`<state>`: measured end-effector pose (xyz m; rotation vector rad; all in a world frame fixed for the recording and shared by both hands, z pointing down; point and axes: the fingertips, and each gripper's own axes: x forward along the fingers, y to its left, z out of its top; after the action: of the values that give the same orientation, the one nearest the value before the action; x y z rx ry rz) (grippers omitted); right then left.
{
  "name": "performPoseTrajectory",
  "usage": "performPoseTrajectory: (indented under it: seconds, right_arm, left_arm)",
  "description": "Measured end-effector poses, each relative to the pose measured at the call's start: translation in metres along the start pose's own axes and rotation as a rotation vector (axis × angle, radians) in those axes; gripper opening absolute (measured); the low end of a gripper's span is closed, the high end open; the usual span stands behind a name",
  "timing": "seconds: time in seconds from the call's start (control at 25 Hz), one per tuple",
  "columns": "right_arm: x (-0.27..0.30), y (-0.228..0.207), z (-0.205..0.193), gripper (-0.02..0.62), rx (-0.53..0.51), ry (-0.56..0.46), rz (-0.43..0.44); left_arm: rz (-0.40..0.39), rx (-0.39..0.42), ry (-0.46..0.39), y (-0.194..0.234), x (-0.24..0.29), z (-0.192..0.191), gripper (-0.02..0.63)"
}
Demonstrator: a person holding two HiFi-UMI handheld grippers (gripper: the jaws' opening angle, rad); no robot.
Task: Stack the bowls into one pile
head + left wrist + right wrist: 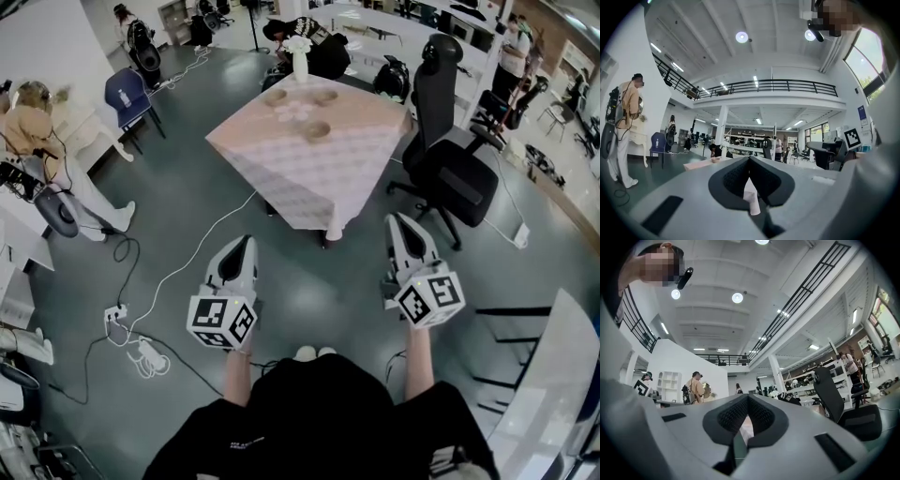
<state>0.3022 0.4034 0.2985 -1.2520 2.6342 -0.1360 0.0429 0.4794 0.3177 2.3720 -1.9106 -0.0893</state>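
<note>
Three tan bowls stand apart on a table with a pink checked cloth (281,178): one at the back left (275,97), one at the back right (324,96), one nearer (316,129). A white vase with flowers (299,61) stands behind them. My left gripper (246,241) and right gripper (398,221) hang over the grey floor, well short of the table, pointing toward it. Both are shut with nothing between the jaws. In the left gripper view the shut left gripper (749,159) lies below a far bowl (716,159). The right gripper (747,397) shows shut too.
A black office chair (450,141) stands right of the table, a blue chair (127,94) at the far left. A white cable and power strip (117,319) lie on the floor at left. A white desk edge (553,375) is at right. People stand around the room.
</note>
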Motion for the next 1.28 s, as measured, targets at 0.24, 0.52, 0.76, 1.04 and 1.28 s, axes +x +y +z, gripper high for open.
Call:
performPoseTrajectory:
  seconds: [0.24,0.52,0.76,1.04,1.28]
  right_arm:
    - [0.008,-0.006,-0.010,-0.008,0.034,0.011,0.000]
    - [0.037,-0.016,-0.024,-0.008,0.058,0.038,0.003]
    - [0.087,-0.031,-0.045,-0.008,0.066,0.050,-0.016]
    - [0.156,-0.052,-0.047,-0.008,0.057,0.044,-0.041]
    - [0.205,-0.067,-0.045,-0.008,0.039,0.041,-0.072]
  left_arm:
    - [0.022,-0.011,0.021,0.000,0.003,-0.009,-0.003]
    - [0.032,-0.023,0.042,0.017,0.023,-0.015,-0.003]
    - [0.028,-0.034,0.051,0.056,0.067,-0.025,-0.003]
    - [-0.014,-0.029,0.040,0.104,0.136,-0.011,-0.003]
    - [-0.058,-0.039,0.038,0.136,0.189,-0.005,-0.002]
